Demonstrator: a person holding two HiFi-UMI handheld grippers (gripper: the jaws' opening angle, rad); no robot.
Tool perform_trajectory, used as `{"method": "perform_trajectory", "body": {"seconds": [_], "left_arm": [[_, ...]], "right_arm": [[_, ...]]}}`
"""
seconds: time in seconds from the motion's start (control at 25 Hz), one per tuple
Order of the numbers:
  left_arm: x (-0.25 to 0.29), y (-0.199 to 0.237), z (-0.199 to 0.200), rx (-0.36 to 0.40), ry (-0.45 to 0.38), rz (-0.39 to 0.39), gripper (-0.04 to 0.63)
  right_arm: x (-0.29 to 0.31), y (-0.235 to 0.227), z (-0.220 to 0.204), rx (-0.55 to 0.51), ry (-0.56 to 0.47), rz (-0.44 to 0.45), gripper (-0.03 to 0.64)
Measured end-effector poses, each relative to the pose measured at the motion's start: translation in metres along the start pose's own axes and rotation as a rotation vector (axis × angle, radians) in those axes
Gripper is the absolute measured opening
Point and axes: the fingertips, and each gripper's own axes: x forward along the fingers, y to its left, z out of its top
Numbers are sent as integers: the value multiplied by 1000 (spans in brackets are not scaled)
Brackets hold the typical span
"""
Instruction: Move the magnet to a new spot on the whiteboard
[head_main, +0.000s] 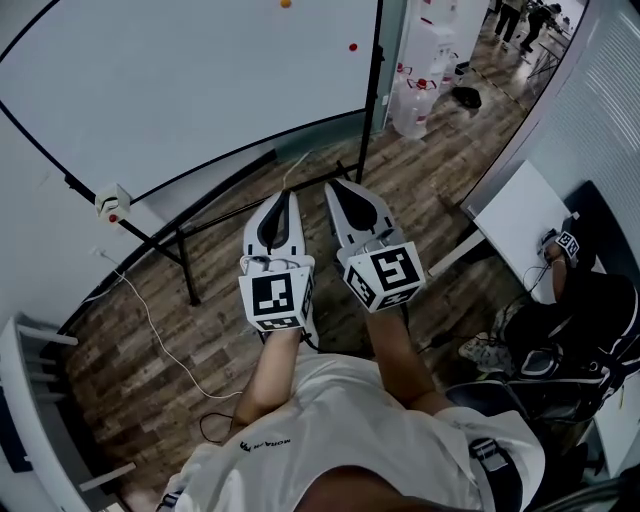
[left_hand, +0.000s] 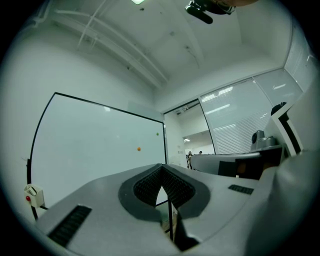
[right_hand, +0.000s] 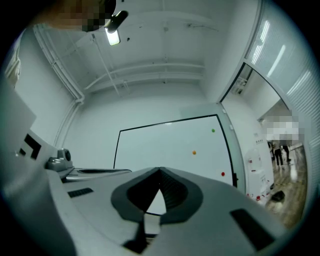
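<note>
Shirt (head_main: 330, 430) sits nearest me, and past it both tools are held side by side, pointed at the whiteboard (head_main: 200, 80) and well apart from it. I read that as lining up before the reach. On the left gripper (head_main: 283, 198) the jaws are pressed together and empty. It's the same on the right gripper (head_main: 336, 190), closed on nothing. The orange magnet (right_hand: 194, 152), green magnet (right_hand: 213, 131) and red magnet (right_hand: 223, 174) sit untouched on the board's right part, and I can't tell which one is the target
</note>
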Motion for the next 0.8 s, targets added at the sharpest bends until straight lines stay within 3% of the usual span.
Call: {"method": "perform_trajectory", "body": {"seconds": [0.44,0.8], "left_arm": [[127,53,-9,-6,-7,-21,3],[199,96,-6,-16,-13,-53,3]], "right_arm": [[112,-65,-10,-15,0,-25,14],[188,-95,-11,-24,5,-66,14]]}}
